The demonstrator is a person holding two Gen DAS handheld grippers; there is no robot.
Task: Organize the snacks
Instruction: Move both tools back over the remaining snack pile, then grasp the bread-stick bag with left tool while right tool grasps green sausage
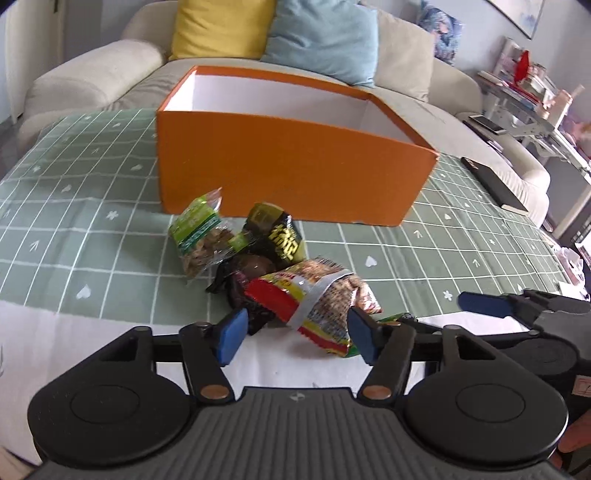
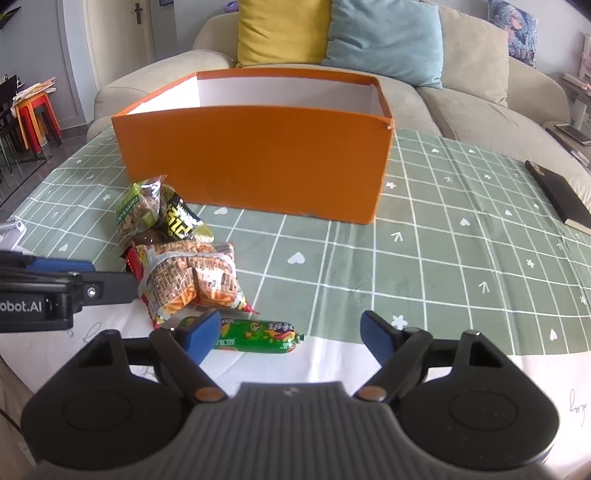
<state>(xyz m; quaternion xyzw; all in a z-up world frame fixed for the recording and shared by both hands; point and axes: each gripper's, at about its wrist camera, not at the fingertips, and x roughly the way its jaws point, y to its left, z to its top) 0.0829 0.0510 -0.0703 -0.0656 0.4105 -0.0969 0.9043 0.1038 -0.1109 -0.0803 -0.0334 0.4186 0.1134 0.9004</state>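
An orange box [image 2: 255, 155] was seen standing open-topped on the green checked cloth [image 2: 443, 240], its white inside showing no snacks from either wrist view. In front of its near-left corner a small heap of snacks was found on the cloth. At the back of the heap a nut bag [image 1: 197, 236] with a green label was leaned against a black packet [image 1: 282, 238] with yellow lettering. A dark wrapper [image 1: 243, 288] was tucked under them, and in front of it a red-edged noodle pack [image 1: 314, 306] was laid on top, reaching to the cloth's white border.

The left gripper [image 1: 293, 336] was held low at the noodle pack, its blue pads spread on either side of the pack's near end. No squeeze on the pack could be made out, so the jaws were judged apart, not pinching.

A green sausage [image 2: 258, 336] was laid just beside the noodle pack, on the white border. The right gripper [image 2: 291, 338] was held over it with jaws spread wide. The left pad [image 2: 201, 339] was set over the sausage's left end, while the right pad stood well clear of its other end. Nothing was clamped.

A black book [image 2: 561, 195] was left far off to the right on the cloth. Behind the table a beige sofa [image 2: 461, 96] was seen, with a yellow cushion [image 2: 280, 29] and a blue cushion [image 2: 384, 37] propped on it.
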